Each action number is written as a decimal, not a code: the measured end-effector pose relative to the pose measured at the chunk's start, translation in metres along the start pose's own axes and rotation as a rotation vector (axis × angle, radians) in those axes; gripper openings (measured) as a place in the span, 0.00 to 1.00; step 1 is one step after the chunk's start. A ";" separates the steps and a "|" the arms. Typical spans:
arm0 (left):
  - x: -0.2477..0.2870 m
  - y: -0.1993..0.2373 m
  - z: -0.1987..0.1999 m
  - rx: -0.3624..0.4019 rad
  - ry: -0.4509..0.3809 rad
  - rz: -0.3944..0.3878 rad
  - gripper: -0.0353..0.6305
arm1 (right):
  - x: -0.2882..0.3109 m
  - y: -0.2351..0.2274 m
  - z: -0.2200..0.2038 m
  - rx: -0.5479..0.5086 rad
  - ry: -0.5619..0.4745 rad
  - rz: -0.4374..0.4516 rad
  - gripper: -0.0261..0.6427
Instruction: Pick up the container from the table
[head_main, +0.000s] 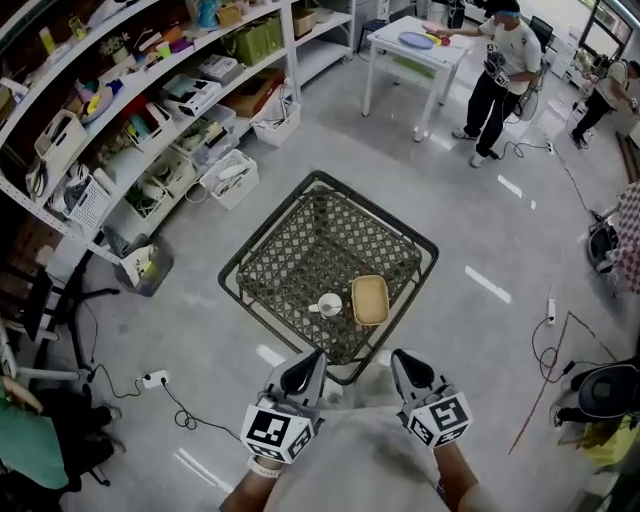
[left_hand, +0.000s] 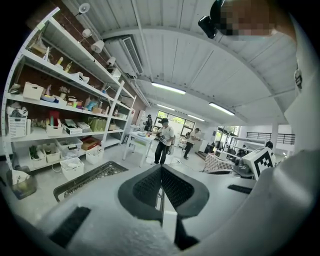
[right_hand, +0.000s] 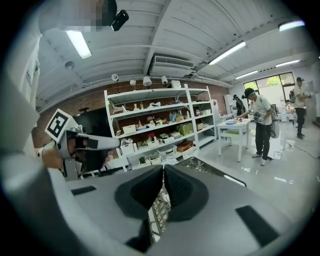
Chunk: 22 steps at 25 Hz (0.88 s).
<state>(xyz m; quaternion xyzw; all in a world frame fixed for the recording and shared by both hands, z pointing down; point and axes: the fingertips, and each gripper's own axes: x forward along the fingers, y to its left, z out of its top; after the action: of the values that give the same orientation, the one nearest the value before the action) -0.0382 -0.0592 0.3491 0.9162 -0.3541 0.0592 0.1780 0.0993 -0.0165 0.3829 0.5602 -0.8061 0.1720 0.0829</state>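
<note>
- Table (head_main: 290, 240): landmark.
- Container (head_main: 369, 299): on table, near edge, right of middle.
- Cup (head_main: 329, 305): on table, just left of container.
- Shelving (head_main: 150, 110): left of table.
- Second table (head_main: 415, 45): behind table, rightward, well apart.

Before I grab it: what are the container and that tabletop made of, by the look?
Container: probably plastic, pale yellow-tan, smooth and matte, with rounded moulded corners; too small to be sure. Tabletop: dark open lattice with see-through gaps, woven wicker or metal mesh, set inside a dark, likely metal, frame.

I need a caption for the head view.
Left gripper and right gripper, both shut, before a table with container and cup.
</note>
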 end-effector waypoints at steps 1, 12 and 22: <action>0.001 0.004 -0.001 -0.009 0.005 0.009 0.09 | 0.006 -0.002 -0.002 -0.013 0.012 0.000 0.07; 0.027 0.021 -0.020 -0.025 0.078 0.046 0.09 | 0.059 -0.026 -0.048 -0.109 0.157 0.058 0.07; 0.046 0.015 -0.039 -0.046 0.142 0.039 0.09 | 0.109 -0.046 -0.114 -0.154 0.340 0.127 0.07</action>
<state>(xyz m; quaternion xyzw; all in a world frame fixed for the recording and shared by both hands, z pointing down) -0.0130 -0.0841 0.4009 0.8982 -0.3596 0.1195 0.2226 0.0960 -0.0835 0.5327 0.4630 -0.8251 0.2066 0.2493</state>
